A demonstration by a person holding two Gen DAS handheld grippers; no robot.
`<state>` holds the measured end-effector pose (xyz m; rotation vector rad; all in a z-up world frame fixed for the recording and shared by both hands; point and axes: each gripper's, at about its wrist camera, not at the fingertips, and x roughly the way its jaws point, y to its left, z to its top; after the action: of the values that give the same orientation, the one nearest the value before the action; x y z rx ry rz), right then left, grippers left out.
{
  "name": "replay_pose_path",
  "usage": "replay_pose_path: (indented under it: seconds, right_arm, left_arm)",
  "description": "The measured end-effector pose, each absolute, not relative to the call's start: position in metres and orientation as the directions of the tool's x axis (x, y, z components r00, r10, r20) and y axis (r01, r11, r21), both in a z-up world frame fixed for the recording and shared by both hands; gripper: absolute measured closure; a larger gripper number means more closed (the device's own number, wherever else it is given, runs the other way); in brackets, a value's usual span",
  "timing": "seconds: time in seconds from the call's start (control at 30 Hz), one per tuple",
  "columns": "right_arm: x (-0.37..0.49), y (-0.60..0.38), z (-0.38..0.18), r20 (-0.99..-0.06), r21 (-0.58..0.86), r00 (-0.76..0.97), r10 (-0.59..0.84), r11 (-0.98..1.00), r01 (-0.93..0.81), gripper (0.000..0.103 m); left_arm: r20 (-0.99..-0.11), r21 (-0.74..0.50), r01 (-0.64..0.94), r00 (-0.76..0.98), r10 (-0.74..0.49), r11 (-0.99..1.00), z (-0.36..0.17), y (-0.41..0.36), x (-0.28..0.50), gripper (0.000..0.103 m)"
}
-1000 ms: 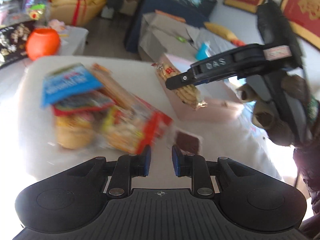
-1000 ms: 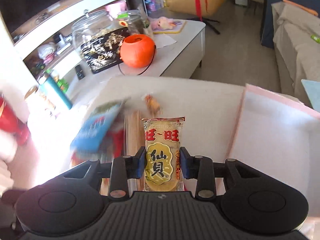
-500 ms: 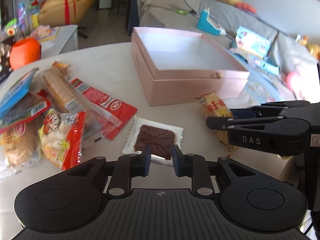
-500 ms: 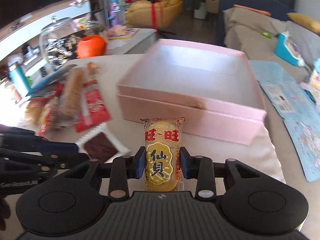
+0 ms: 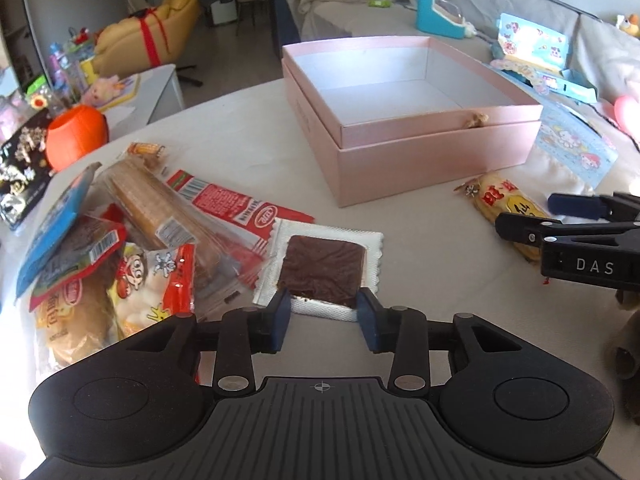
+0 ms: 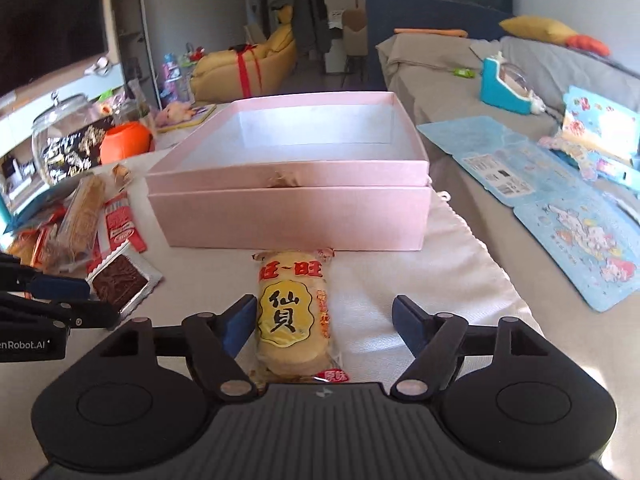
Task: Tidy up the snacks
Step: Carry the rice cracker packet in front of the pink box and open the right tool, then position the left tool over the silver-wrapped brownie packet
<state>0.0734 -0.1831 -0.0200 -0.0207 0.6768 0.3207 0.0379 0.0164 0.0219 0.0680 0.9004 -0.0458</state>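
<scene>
While your right gripper [image 6: 324,320] has just been opening, the yellow rice-cracker packet [image 6: 294,316] lies released between its jaws; your left gripper [image 5: 322,314], likewise opening, straddles the clear-wrapped brown square cake [image 5: 322,272].

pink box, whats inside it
Nothing shows inside the pink box: both views see bare white floor and walls. The near wall hides a strip of floor just behind it. The rice cracker pack lies outside, in front.
</scene>
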Motion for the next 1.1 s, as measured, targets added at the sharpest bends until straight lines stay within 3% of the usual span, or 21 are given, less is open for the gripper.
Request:
replay_pose_path:
  seconds: [0.2, 0.37, 0.7, 0.8, 1.1]
  right_arm:
    - [0.074, -0.192, -0.02, -0.614, 0.14, 0.734, 0.289, 0.956, -0.26, 0.027]
    - [0.074, -0.19, -0.021, -0.614, 0.137, 0.738, 0.281, 0.958, -0.251, 0.025]
    - [0.074, -0.19, -0.021, -0.615, 0.136, 0.737, 0.28, 0.958, -0.251, 0.024]
    - [0.074, -0.189, -0.021, -0.616, 0.135, 0.736, 0.28, 0.958, -0.251, 0.023]
    - [0.074, -0.189, -0.022, -0.617, 0.134, 0.736, 0.28, 0.958, -0.252, 0.022]
  left_arm:
    - [-0.79, 0.0, 0.077, 0.611, -0.047, 0.997, 0.022, 0.012, 0.047, 0.062]
    - [-0.739, -0.127, 0.057, 0.661, -0.132, 0.99, 0.034, 0.023, 0.043, 0.062]
    - [-0.759, 0.087, 0.169, 0.649, -0.044, 0.982, 0.022, -0.009, 0.049, 0.059]
    - [-0.767, 0.093, 0.19, 0.639, -0.051, 0.977, 0.021, -0.014, 0.051, 0.048]
    - [-0.761, 0.129, 0.181, 0.648, -0.02, 0.975, 0.019, -0.014, 0.052, 0.044]
